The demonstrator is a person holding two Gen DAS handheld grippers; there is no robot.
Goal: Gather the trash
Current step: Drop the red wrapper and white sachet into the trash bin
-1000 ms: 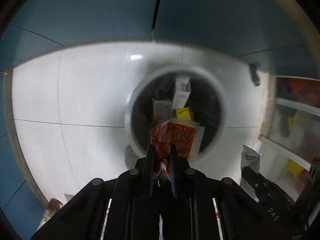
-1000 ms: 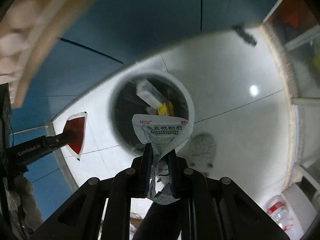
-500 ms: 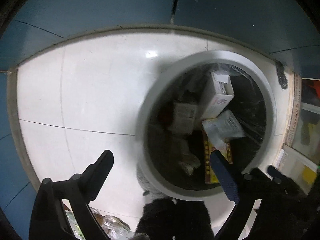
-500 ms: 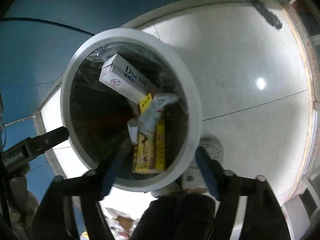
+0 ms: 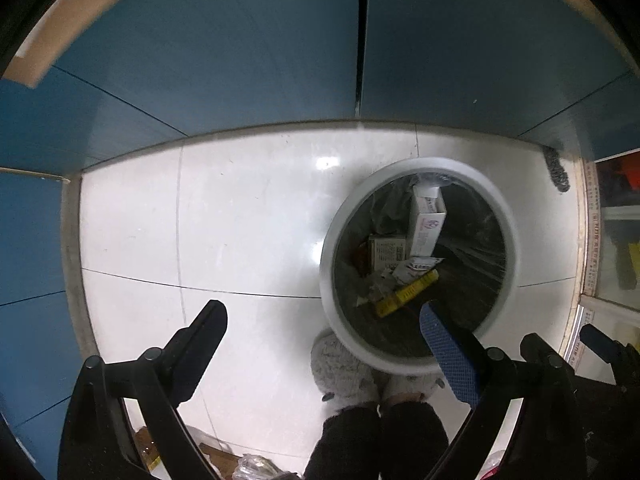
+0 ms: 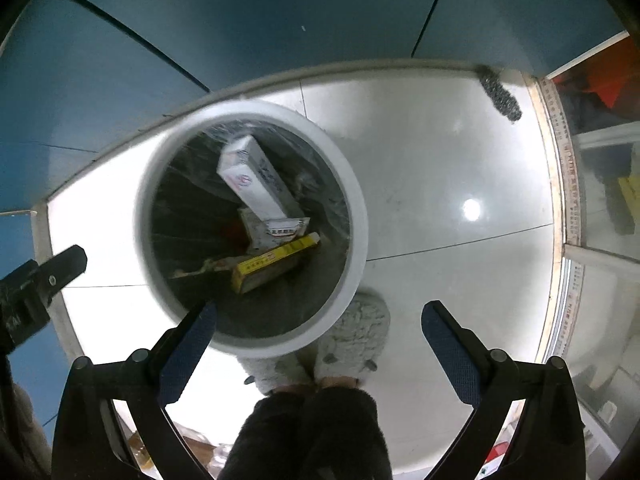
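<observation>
While both tools are hanging above the white bin point(image 6: 352, 216), each pair of fingers is standing spread wide with nothing between them: the left gripper point(image 5: 324, 344) is sitting over the floor point(image 5: 240, 220) just at the bin's 9 o'clock side, and the right gripper point(image 6: 320, 340) is straddling the rim at about 5 o'clock. The collected trash is lying inside the bin on its dark liner: a white carton point(image 6: 256, 178) is leaning from 12 o'clock toward the middle, a white sachet point(image 6: 286, 229) is resting against its lower end, and a yellow box point(image 6: 276, 262) is lying across the bottom near 5 o'clock (a smaller printed box and something red are half hidden beside them).

The step in hand is, by my reading, going back for more litter. To do it well, the person should be lifting both tools straight away from the rim before swinging, so that neither finger is clipping the bin or dragging the liner. Some packaging is showing at the bottom edge of the left view, near the person's slippers point(image 5: 348, 372), though it is too blurred to name. Thin sachets are likely calling for a pinch at a raised edge, one item per tool.
</observation>
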